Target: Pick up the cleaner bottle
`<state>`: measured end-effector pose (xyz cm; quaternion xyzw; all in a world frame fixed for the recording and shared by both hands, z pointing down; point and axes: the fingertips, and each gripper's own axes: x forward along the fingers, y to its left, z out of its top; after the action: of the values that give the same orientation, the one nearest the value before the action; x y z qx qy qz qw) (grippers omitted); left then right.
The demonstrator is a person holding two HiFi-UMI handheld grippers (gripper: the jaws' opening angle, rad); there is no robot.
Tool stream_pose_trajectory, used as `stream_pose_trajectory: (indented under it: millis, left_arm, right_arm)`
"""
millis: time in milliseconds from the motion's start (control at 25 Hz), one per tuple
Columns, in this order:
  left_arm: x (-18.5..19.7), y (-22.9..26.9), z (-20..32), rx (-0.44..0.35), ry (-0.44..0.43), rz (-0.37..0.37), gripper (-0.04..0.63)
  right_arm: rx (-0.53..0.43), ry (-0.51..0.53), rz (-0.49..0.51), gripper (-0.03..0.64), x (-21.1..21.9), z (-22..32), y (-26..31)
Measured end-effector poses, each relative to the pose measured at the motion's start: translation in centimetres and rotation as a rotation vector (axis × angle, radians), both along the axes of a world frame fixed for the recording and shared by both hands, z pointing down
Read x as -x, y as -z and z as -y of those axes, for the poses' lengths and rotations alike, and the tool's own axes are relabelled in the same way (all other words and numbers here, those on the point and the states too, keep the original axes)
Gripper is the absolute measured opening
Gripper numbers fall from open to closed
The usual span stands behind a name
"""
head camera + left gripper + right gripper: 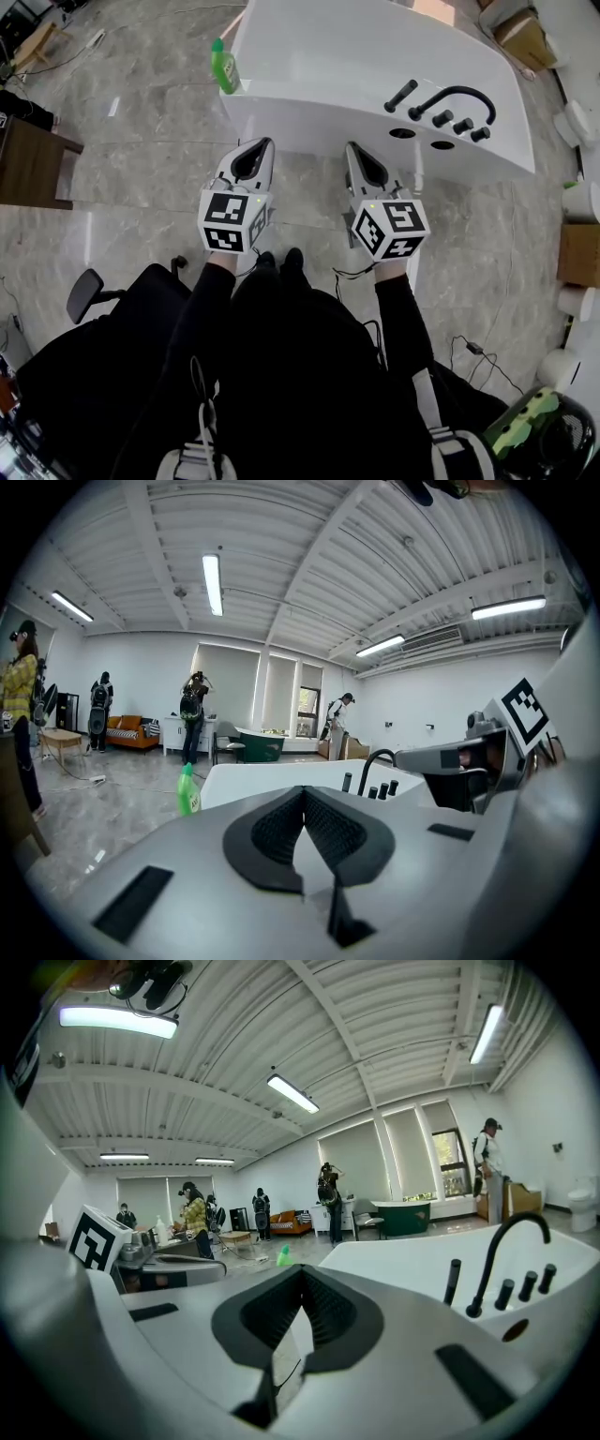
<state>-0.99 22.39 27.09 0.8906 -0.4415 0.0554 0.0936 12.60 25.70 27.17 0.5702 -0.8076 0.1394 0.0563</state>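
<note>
The green cleaner bottle (pixel 223 67) stands upright at the left corner of the white bathtub (pixel 309 56) — whether on the rim or just beside it cannot be told. It is well ahead of the left gripper (pixel 261 148) and further from the right gripper (pixel 356 153).

Both grippers are held over the floor short of the tub. Each has its jaws pressed together, with nothing between them.

The bottle is judged to be a light plastic one, somewhat squeezable and smooth, so a slip is to be expected under a loose grip. The body just below the shoulder is probably the best place to be taken, across its narrower side. The jaws would have to be opened first.

The tub wall lies close behind the bottle and may crowd the far jaw. The black faucet (pixel 455 98) and its knobs (pixel 461 125) sit well to the right, out of the way. A wooden table (pixel 28 164) stands off to the left, and people are seen far across the room.
</note>
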Motion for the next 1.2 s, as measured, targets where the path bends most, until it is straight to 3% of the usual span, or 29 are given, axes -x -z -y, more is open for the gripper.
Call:
stream_pose_trajectory:
  millis: [520,920,1200]
  left_arm:
    - [0.6,2.1,2.9,-0.055,0.042,0.052,0.008]
    - [1.6,1.8,7.0,-0.052,0.063,0.029,0.008]
    - [3.0,0.2,12.4,-0.030,0.079,0.020,0.008]
  right_arm:
    - [-0.026,0.048,-0.010,0.002,0.3,2.2,1.1]
    - [-0.011,0.046,-0.024,0.002,0.4,5.7,0.8]
    - [0.007,0.061,-0.034,0.002,1.6,11.0,-0.2]
